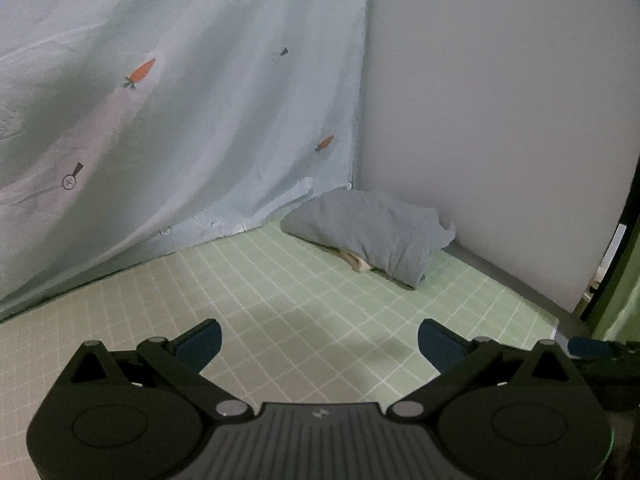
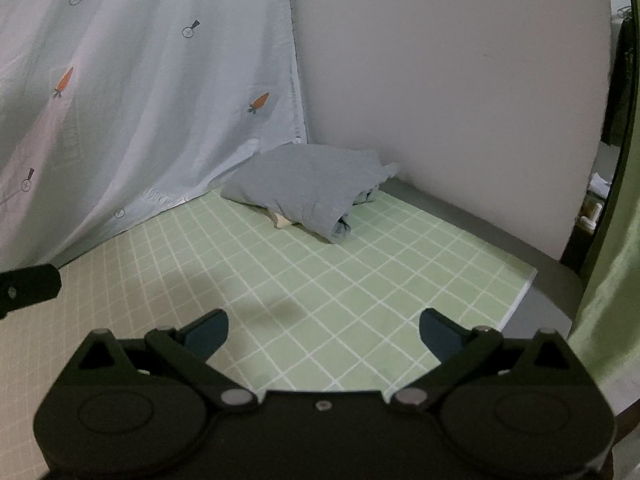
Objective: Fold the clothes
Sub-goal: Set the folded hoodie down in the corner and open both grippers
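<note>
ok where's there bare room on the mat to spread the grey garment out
The mat is bare from both open tongs up to the garment. It's crowded only at the far corner, where the garment lies between the curtain and the wall.

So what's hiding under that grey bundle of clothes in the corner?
A pale, cream-coloured piece pokes out from under the grey bundle, resting on the green checked mat. Only its edge shows, so I cannot tell what it is. The rest is covered.

Your left gripper [image 1: 319, 344]: jaws spread wide, holding nothing. Your right gripper [image 2: 323, 334]: jaws likewise spread, empty, alongside.
</note>
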